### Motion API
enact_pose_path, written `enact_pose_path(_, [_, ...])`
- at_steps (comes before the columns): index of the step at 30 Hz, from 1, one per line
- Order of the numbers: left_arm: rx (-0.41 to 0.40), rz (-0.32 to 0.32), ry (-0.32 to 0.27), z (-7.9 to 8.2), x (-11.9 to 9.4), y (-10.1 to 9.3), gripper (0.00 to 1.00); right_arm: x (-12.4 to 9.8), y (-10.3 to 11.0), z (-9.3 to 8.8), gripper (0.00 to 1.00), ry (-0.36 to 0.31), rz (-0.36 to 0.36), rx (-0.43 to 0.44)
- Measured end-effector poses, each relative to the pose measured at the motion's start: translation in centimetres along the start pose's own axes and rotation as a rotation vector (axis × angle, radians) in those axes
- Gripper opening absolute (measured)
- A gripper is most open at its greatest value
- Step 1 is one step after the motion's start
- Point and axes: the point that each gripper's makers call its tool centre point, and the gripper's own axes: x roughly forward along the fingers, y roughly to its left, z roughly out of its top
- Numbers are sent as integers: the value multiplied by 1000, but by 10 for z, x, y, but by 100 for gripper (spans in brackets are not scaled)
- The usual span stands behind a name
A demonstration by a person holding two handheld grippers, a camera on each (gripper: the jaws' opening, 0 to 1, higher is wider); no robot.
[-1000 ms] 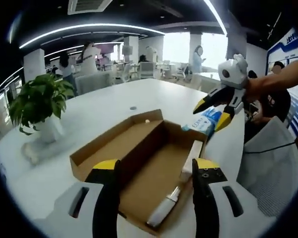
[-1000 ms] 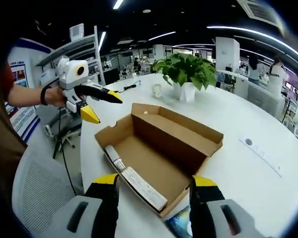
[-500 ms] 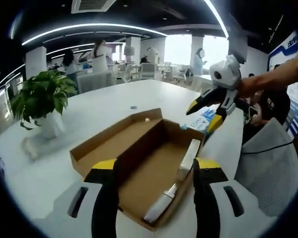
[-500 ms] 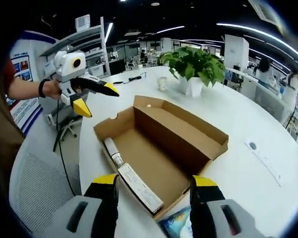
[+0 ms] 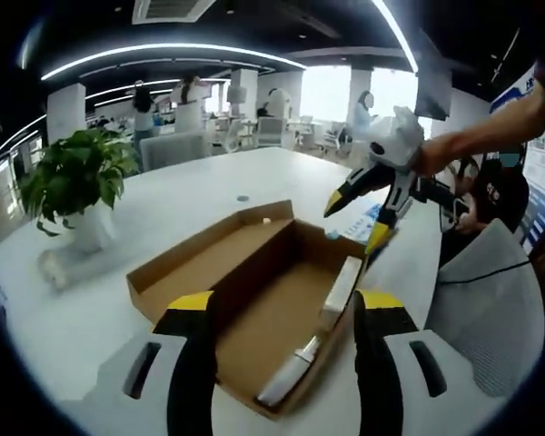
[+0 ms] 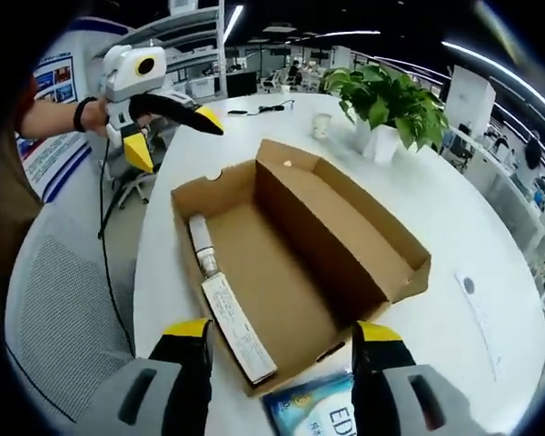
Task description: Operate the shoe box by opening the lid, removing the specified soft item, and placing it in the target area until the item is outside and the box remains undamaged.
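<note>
Surface: white round table; all the things below rest on it.
Shoe box: brown cardboard box, lid swung back and lying flat, interior exposed. In the right gripper view it runs from near the table's edge by the chair toward the table's middle.
Box contents: a long white tube-like item lies along one long inner wall, label side up; its capped end points toward the box's far corner. In the left gripper view the same item lies against the wall nearest the other gripper. Material, soft or not: cannot tell.
Blue packet: a blue printed packet lies flat on the table outside the box, just beside its near end wall, between the right gripper's jaws in that view. In the left gripper view it lies past the box's far corner, under the other gripper.
Left gripper: held in a hand over the table edge near the box's far corner, yellow-tipped jaws spread apart, nothing between them. Own view: jaws apart, above the box, not touching it.
Right gripper: jaws spread, empty, hovering above the blue packet; own view shows jaws apart over the box's near end.
Plant: green potted plant in a white pot near the table's far edge, well apart from the box.
Cup: small white cup just beside the plant.
Chair: grey mesh chair at the table edge.
</note>
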Motion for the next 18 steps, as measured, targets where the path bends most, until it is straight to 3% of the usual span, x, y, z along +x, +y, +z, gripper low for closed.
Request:
enact_pose_path(6, [4,-7,-5,0,-2,-2,61,13,-4,2,62,91,33,-139])
enact_pose_path(12, [-3,-6,-3,-5,-7,1,61,27,3,9,63,118,64,-191])
enact_pose_path(18, [-11,-3,0,-9,-8,2,60,41,12,-9,65,234,122,-332])
